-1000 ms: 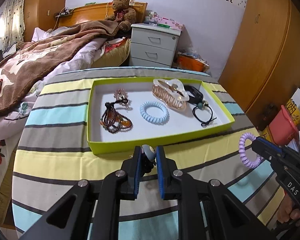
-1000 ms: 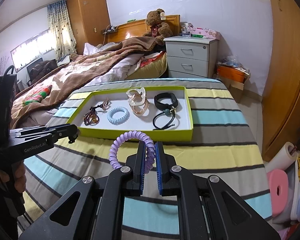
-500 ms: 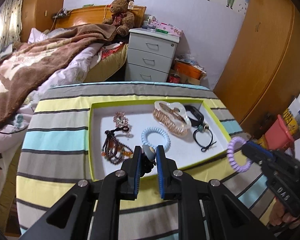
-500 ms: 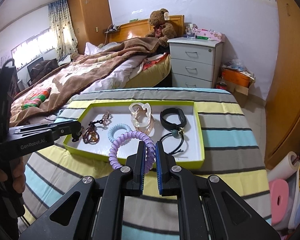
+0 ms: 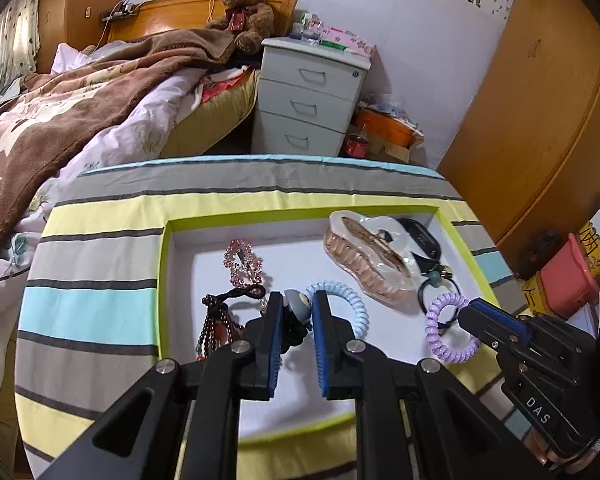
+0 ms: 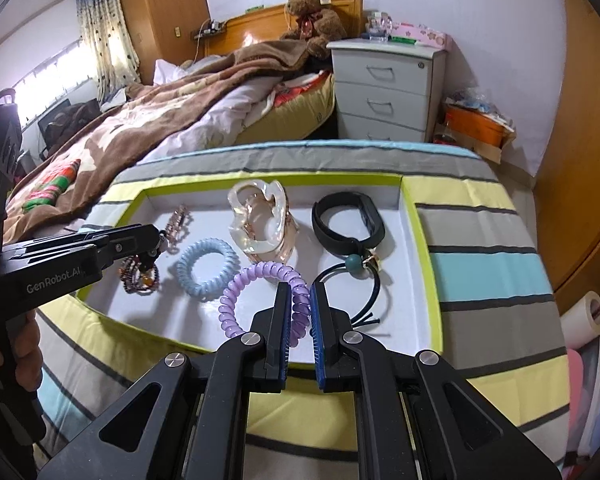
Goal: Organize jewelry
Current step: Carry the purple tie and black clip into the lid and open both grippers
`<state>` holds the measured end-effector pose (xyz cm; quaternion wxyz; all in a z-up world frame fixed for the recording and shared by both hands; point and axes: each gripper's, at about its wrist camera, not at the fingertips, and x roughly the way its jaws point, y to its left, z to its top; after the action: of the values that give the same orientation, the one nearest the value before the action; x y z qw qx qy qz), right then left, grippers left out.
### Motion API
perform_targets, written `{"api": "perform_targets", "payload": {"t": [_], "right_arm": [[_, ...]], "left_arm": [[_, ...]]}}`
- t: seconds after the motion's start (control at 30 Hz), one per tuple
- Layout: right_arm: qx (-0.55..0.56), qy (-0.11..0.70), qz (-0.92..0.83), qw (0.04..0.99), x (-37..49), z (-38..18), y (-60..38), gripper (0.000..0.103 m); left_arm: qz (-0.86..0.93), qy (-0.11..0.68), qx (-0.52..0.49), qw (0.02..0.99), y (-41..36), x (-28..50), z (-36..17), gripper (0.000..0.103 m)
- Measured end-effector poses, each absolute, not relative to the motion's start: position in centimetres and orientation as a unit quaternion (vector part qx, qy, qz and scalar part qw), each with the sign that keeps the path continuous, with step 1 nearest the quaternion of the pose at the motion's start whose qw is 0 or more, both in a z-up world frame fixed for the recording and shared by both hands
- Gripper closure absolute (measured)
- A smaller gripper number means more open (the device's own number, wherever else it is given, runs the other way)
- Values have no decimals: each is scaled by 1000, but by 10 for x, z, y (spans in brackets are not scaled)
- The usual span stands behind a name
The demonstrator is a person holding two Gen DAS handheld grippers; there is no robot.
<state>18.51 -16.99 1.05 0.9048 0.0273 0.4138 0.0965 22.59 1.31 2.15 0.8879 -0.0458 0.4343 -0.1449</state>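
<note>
A white tray with a lime-green rim [image 5: 164, 280] [image 6: 424, 248] sits on the striped tablecloth. It holds a blue spiral hair tie [image 6: 207, 264], a clear hair claw [image 6: 262, 220], a black band [image 6: 348, 220], a black hair tie with a teal bead [image 6: 356, 280], a dark beaded bracelet [image 5: 216, 324] and a pink sparkly clip [image 5: 242, 262]. My left gripper [image 5: 294, 300] hangs over the tray's left half, shut on a small dark hair tie with a grey bead [image 5: 298, 304]. My right gripper [image 6: 300, 292] is over the tray's front middle, shut on a purple spiral hair tie [image 6: 256, 276].
The round table's far edge [image 5: 260, 160] faces a bed with a brown blanket [image 5: 80, 112] and a grey nightstand [image 5: 308, 104]. A wooden wardrobe [image 5: 540, 120] stands at the right, with a pink bin [image 5: 568, 280] on the floor beside the table.
Both grippers have moved forward from above the tablecloth in front of the tray to above the tray's inside, each still holding its hair tie.
</note>
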Motion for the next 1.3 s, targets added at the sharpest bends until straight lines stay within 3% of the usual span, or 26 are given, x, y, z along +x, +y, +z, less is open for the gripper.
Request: {"api": "perform_targets", "payload": {"t": [1.07,1.2,1.3], "right_arm": [[-7,439,88,894,202,-12,-161,93],[-5,437,90,895,202,-11,-160,93],[-3,436,90,895,201,-9,-161,93]], "left_arm": [[-135,446,-33,884,2,241,7,87],[-131,449,-31,884,3,241,6,75],[-132,448,-33,883,4,239,6,72]]}}
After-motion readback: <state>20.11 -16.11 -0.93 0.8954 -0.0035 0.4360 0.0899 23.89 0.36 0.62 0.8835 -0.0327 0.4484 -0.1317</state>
